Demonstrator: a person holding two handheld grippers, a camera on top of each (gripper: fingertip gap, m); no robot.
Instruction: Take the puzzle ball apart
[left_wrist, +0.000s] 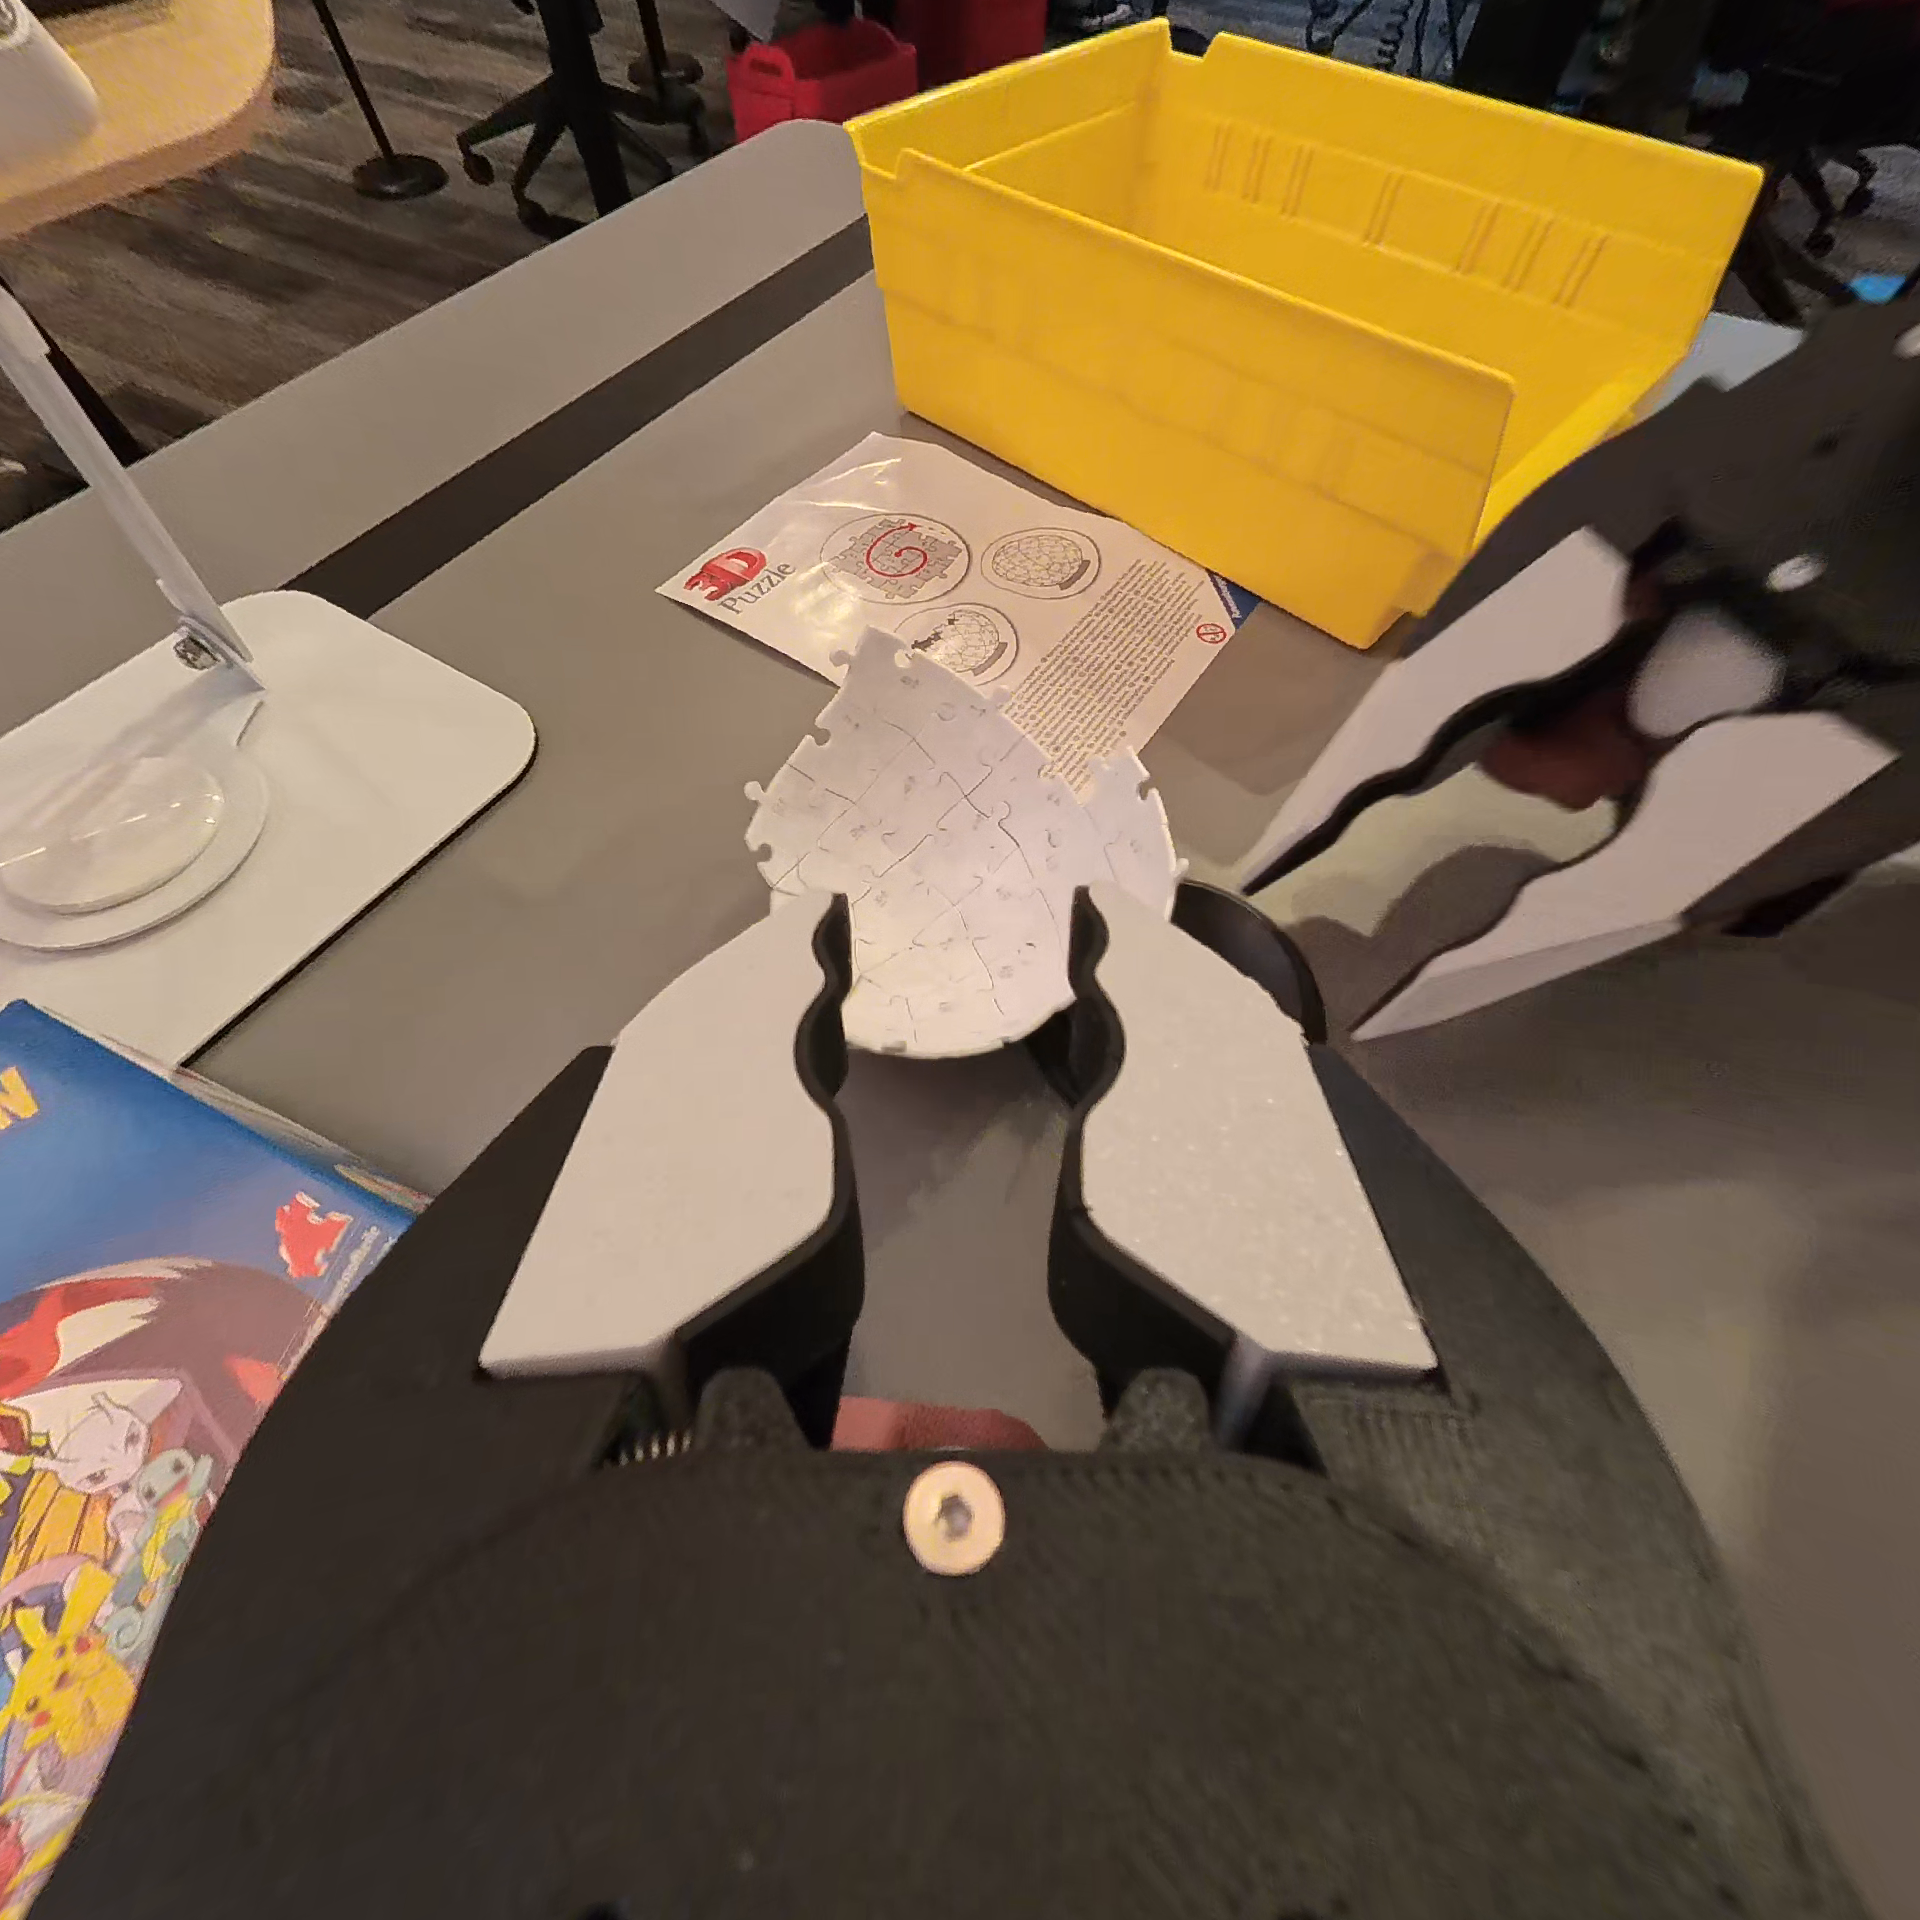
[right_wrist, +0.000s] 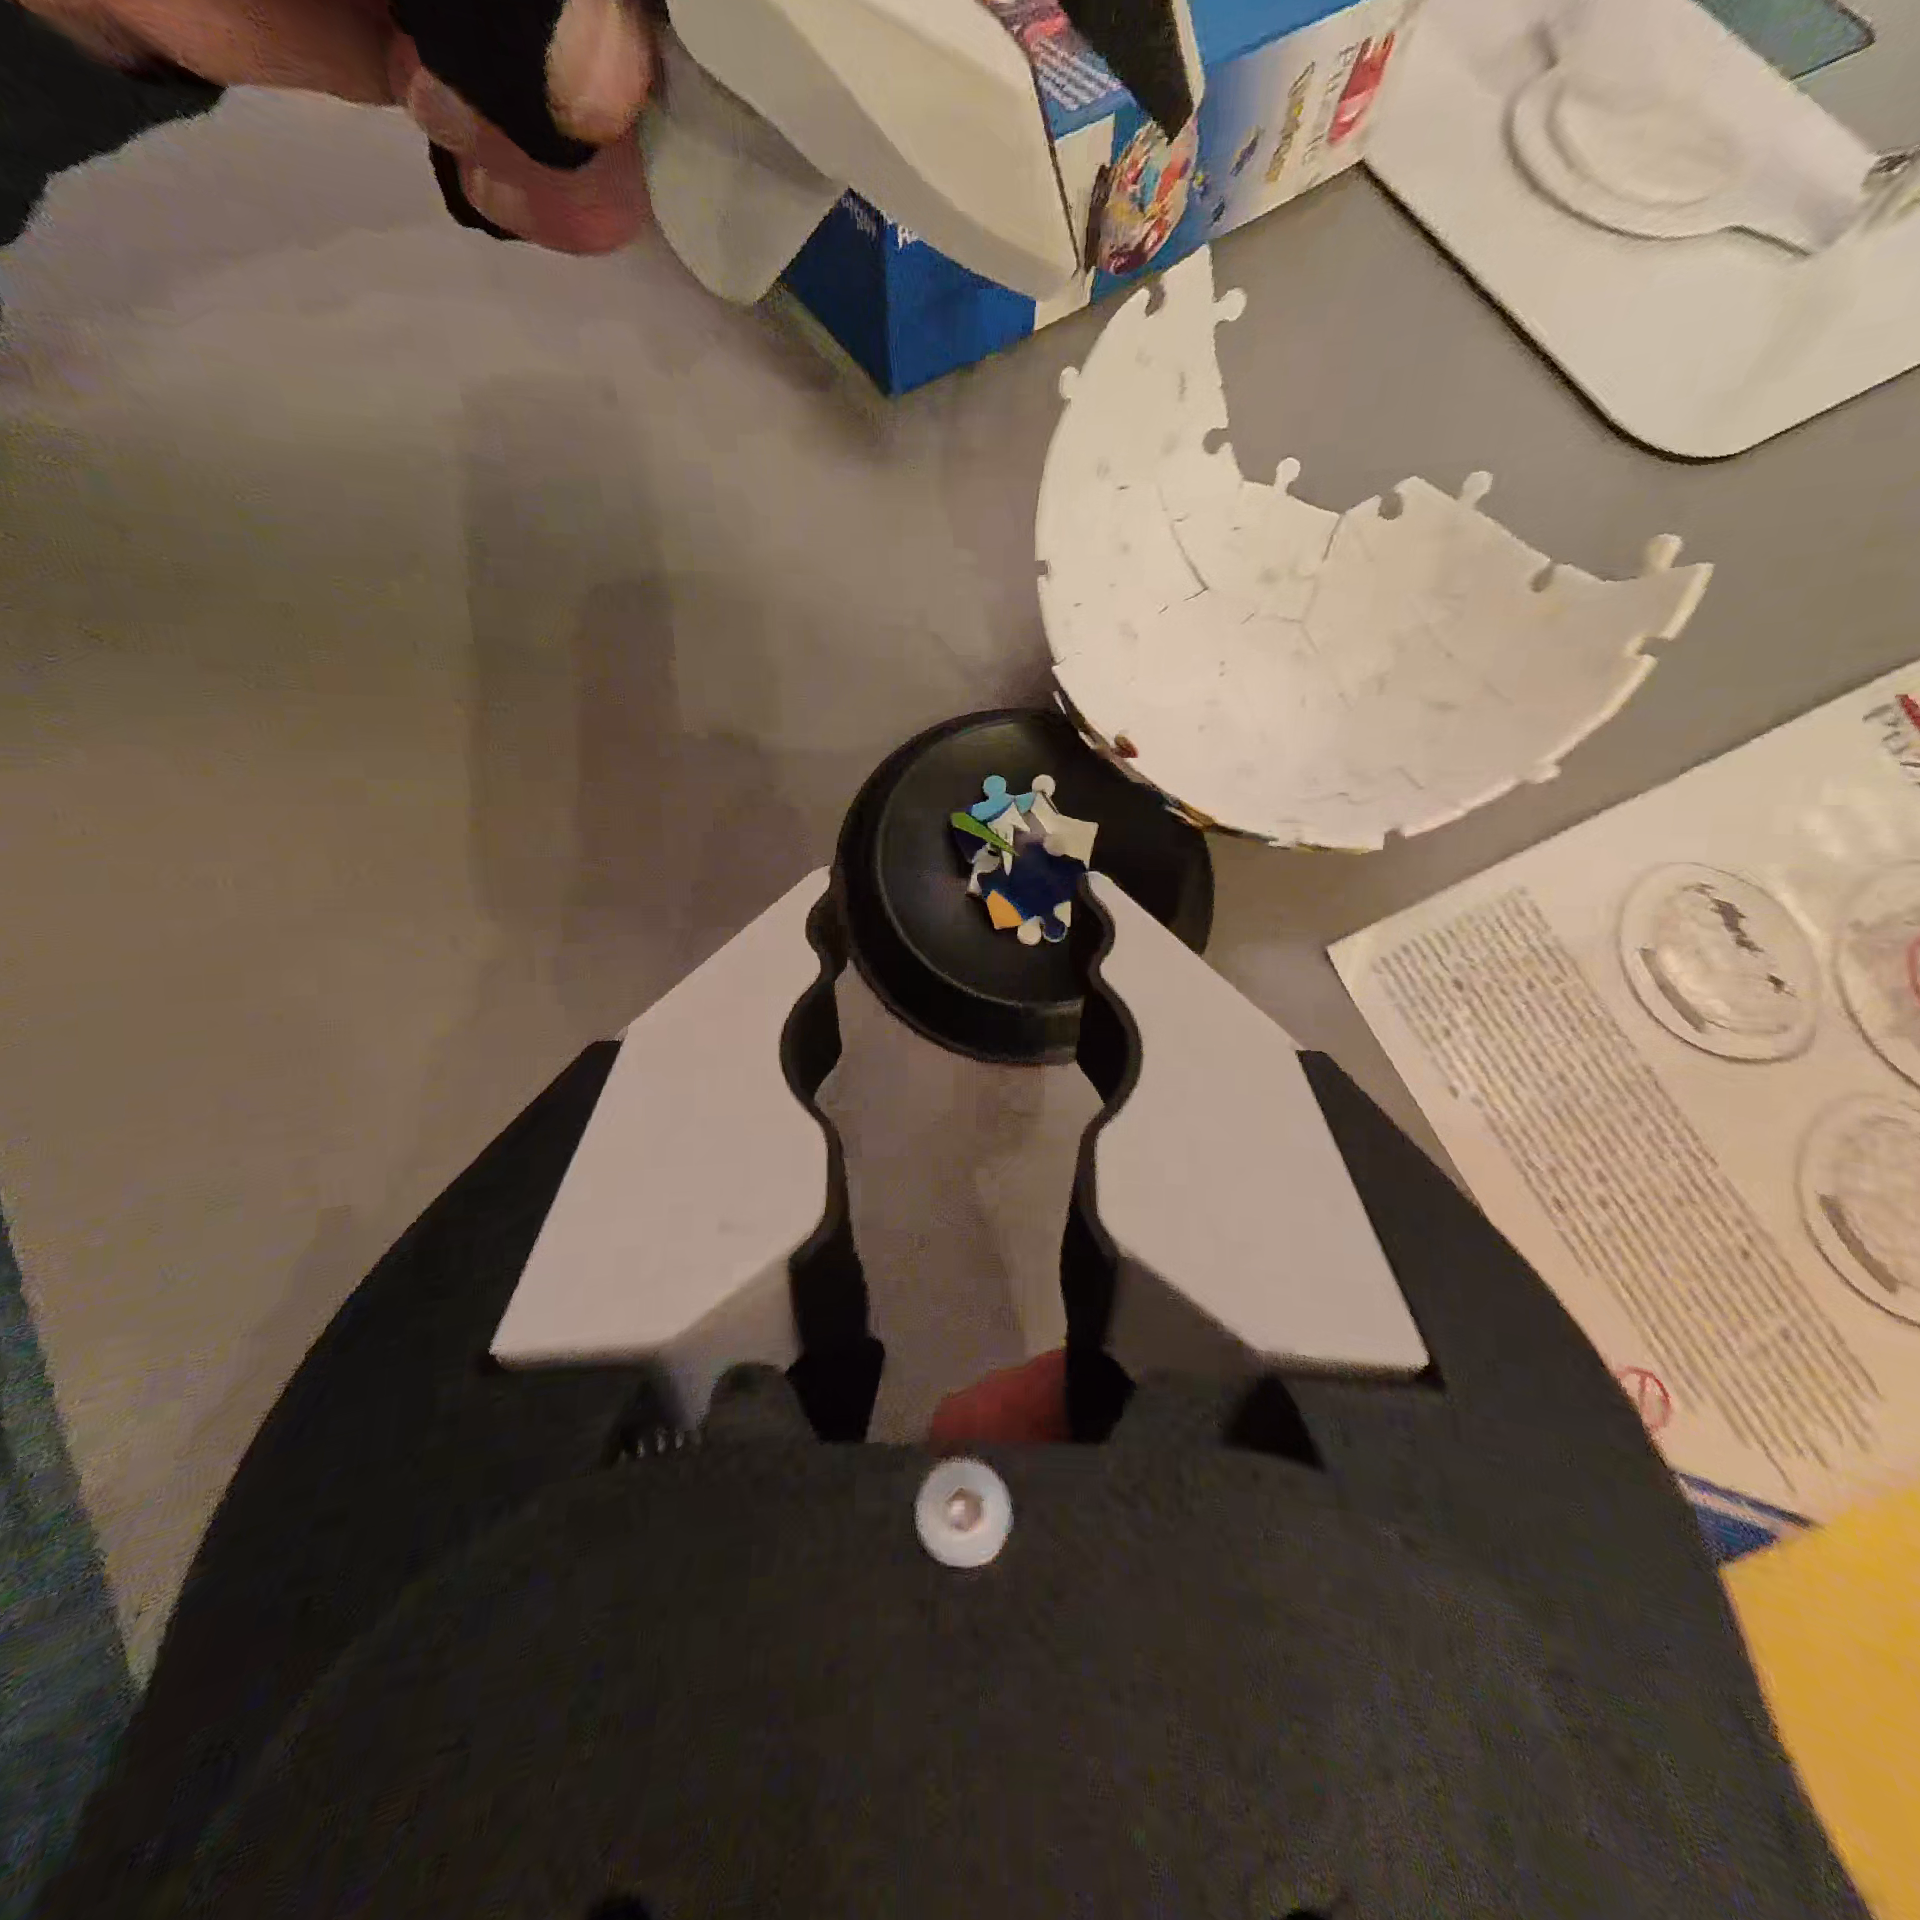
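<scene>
The puzzle ball is a broken white shell (left_wrist: 935, 821), its blank inner side facing up, tilted above the grey table. My left gripper (left_wrist: 958, 914) is shut on the shell's near end, with a fingertip on each side. The right wrist view shows the shell (right_wrist: 1299, 644) beside a round black stand (right_wrist: 935, 977), and one white finger (right_wrist: 914, 125) of the left gripper at the top. A few loose coloured puzzle pieces (right_wrist: 1023, 862) lie on the stand. My right gripper (right_wrist: 964, 904) is open and empty just over the stand. It shows blurred in the left wrist view (left_wrist: 1304, 961).
An empty yellow bin (left_wrist: 1247, 343) stands at the back. An instruction sheet (left_wrist: 987, 582) lies in front of it. A white lamp base (left_wrist: 343, 758) with a clear dish is at the left. The blue puzzle box (left_wrist: 156, 1351) is near left. A hand (right_wrist: 540, 156) holds the left gripper. About 11 cm separates my left fingertips from my right.
</scene>
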